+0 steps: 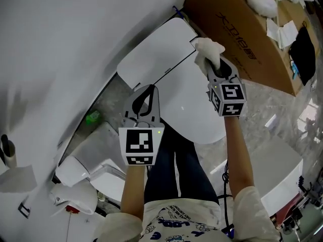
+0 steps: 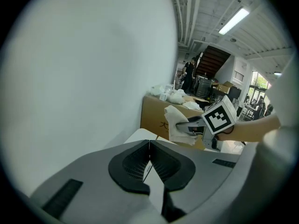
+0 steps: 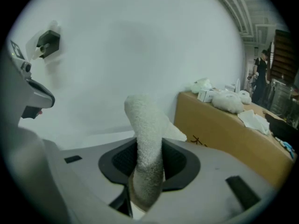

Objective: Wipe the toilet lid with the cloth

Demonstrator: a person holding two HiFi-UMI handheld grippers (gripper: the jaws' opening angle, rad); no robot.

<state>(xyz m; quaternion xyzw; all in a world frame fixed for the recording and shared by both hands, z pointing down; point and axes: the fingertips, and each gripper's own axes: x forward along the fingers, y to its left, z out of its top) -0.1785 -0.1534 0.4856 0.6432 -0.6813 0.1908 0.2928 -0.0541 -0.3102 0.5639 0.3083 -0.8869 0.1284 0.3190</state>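
Cloth (image 1: 208,49) clamped in right gripper (image 1: 212,64) fingers at toilet lid's (image 1: 186,110) far edge; left gripper (image 1: 146,96) fingers closed, empty (idle); wipe judged starting; next: cloth pressed down, drawn nearward.

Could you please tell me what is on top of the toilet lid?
The lid looks bare. The right gripper holds the cloth at its back corner; the left gripper, shut and empty, hangs over its edge. What lies beneath them is hidden.

Even bright indoor light, soft shadows, fisheye-darkened corners, sharp focus
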